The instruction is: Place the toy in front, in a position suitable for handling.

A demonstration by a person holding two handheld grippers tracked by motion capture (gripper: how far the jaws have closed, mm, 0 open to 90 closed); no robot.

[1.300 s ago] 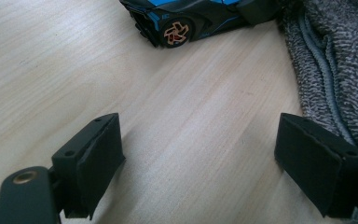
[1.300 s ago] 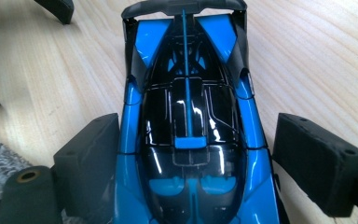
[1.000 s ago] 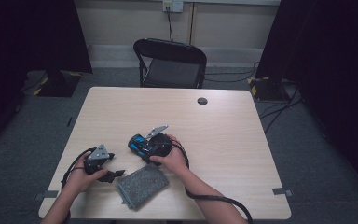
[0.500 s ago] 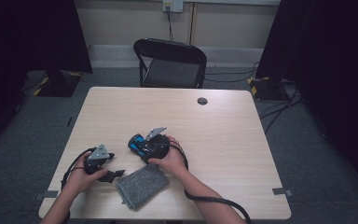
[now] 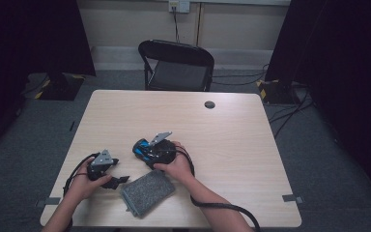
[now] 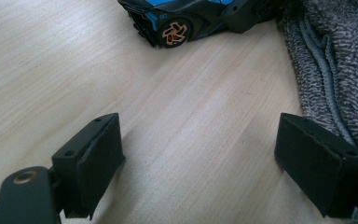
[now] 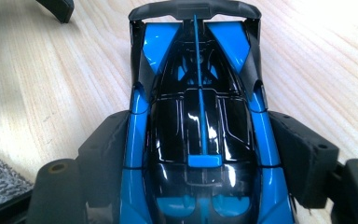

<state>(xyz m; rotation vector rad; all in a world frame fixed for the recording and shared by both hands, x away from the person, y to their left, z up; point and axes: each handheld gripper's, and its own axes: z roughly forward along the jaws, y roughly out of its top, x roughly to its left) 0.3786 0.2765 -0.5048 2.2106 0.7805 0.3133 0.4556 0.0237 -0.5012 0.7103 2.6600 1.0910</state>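
Right tongs (image 7: 200,154) just closing, pads against the blue toy car (image 7: 200,116) — left tongs (image 6: 200,163) wide, low over the table (image 6: 51,56).

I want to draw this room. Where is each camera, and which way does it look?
High view: above the person's side, looking forward and down on the table; both forearms and hands enter from the bottom.
Left gripper view: on the left tool, looking low across the table between its own open jaws.
Right gripper view: on the right tool, looking down on the blue toy car between its jaws.
Shared: the car and grey cloth appear in both gripper views.
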